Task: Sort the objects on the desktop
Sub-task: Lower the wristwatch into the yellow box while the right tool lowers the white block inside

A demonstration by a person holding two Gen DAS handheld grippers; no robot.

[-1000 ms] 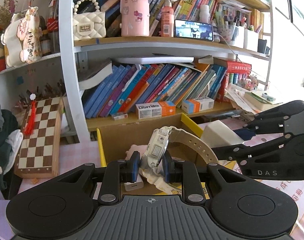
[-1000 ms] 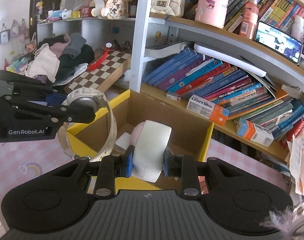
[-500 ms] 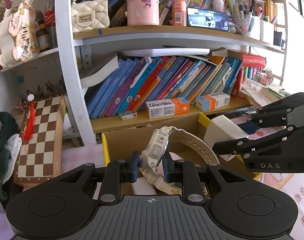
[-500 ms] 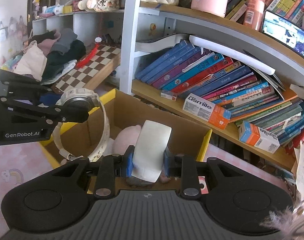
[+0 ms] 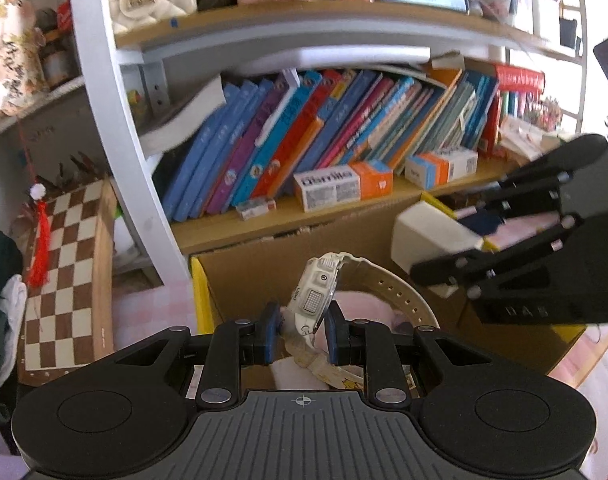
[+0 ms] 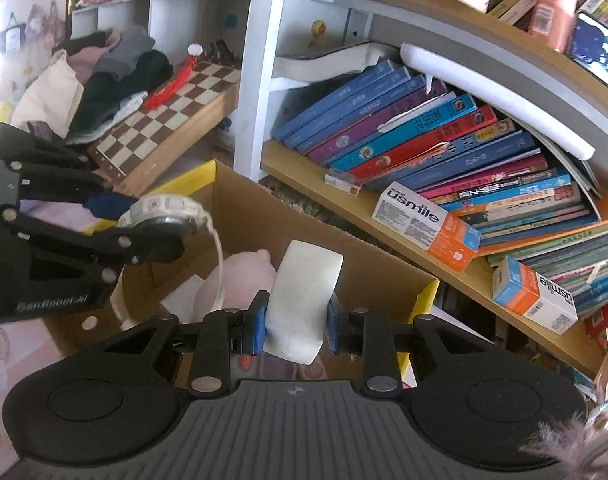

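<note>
My left gripper is shut on a white digital watch, held over the open cardboard box with yellow flaps. Its strap loops out to the right. My right gripper is shut on a white rounded block, also above the box. The right gripper shows at the right of the left wrist view, and the left gripper with the watch shows at the left of the right wrist view. A pink soft toy and small white items lie inside the box.
A bookshelf with leaning books and toothpaste boxes stands right behind the box. A chessboard leans at the left by a white shelf post. Clothes pile up further left. The desk has a pink cover.
Both grippers have moved forward and down over the box, nearer to the shelf. Both still hold their objects.
</note>
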